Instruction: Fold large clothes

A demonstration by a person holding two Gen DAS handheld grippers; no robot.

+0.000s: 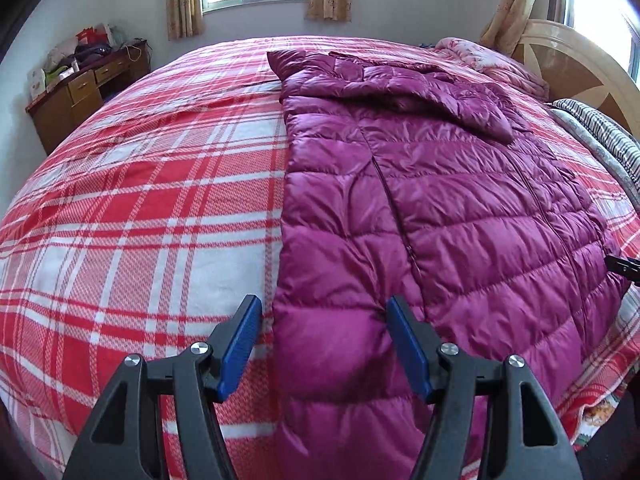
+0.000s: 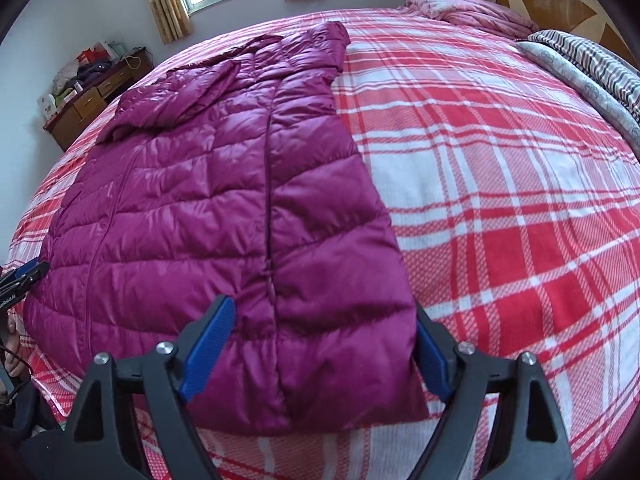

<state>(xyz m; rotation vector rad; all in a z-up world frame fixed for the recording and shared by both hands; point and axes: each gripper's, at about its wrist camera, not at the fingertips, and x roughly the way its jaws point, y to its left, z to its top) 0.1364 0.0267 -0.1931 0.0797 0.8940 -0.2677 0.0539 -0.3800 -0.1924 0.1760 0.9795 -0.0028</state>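
Magenta down coat lies lengthwise on the plaid bedspread, hem nearest. Left gripper and right gripper, fingers spread, straddle opposite hem corners, pinching nothing. Next likely: grip both corners, carry hem toward collar at upper frame; bare plaid flanks the coat.

A wide bed carries everything, spread with a red-and-white plaid cover. A magenta quilted down coat lies flat directly on the cover, lengthwise, hem at the near edge. Beyond the coat's far end, by the headboard, lie a bunched pink floral quilt and a striped folded blanket.
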